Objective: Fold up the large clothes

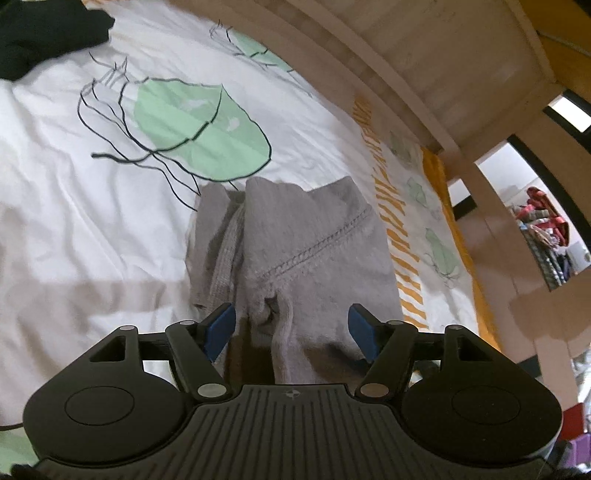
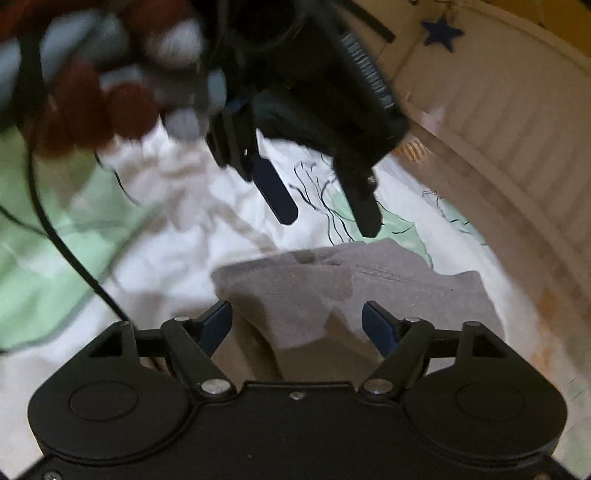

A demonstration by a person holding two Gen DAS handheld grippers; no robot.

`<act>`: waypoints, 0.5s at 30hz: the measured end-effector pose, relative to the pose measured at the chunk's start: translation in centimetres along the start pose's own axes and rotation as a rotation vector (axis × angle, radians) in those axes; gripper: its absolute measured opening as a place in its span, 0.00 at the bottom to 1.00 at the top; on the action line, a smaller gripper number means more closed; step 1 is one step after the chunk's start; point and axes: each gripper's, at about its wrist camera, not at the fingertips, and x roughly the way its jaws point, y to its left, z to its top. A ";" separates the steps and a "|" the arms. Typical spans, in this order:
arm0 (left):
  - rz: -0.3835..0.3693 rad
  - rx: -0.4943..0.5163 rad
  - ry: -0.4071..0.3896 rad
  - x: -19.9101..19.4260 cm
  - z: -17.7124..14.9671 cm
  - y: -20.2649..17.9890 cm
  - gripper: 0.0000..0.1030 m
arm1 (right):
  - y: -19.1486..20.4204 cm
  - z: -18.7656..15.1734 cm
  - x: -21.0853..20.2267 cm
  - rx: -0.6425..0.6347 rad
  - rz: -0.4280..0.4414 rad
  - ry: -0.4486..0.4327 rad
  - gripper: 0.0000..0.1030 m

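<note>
White bedding printed with pale green jellyfish (image 1: 201, 127) and thin black tentacle lines is filling the left wrist view, and an orange zebra-striped band (image 1: 397, 236) is running along its right side. Beyond that I'm looking at a pale wooden bed frame (image 1: 436, 96), with a dark heap of black fabric (image 1: 44, 33) sitting at the top left corner of the bedding.

I'm watching the folded grey knitted garment (image 1: 303, 251) lying on the sheet near the striped band, its stitched seam showing across the top layer. My left gripper (image 1: 291, 325) is sitting over its near edge with the blue pads spread wide apart and nothing pinched between them; the cloth is running between and below them.

Over on the right wrist view, my right gripper (image 2: 297, 323) is hovering above the same grey garment (image 2: 388, 280), jaws parted too, gripping nothing. I'm seeing the left gripper (image 2: 328, 218) from the front here, fingers pointing down just above the far edge of the cloth, apart. Behind it a hand in a red and grey glove (image 2: 110, 74) is blurring across the top left. A black cable (image 2: 55, 236) is trailing over the sheet, and a dark blue star (image 2: 441, 33) is showing on the slatted headboard.

I'm finding no readable writing or brand.
</note>
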 end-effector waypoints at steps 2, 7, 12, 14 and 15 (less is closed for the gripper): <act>-0.033 -0.027 0.023 0.6 0.1 0.2 0.69 | -0.6 -0.3 -0.2 0.036 0.016 -0.010 0.11; -0.092 -0.066 0.048 2.2 0.8 0.4 0.80 | -5.2 -1.3 -3.0 0.366 0.034 -0.128 0.13; -0.081 -0.063 0.088 4.9 1.8 0.2 0.81 | -6.0 -2.4 -3.7 0.442 0.074 -0.133 0.13; -0.070 -0.056 0.108 6.1 2.3 0.3 0.81 | -5.6 -2.5 -3.7 0.431 0.087 -0.131 0.13; -0.061 -0.056 0.112 6.4 2.5 0.4 0.81 | -5.3 -2.4 -3.7 0.427 0.088 -0.131 0.13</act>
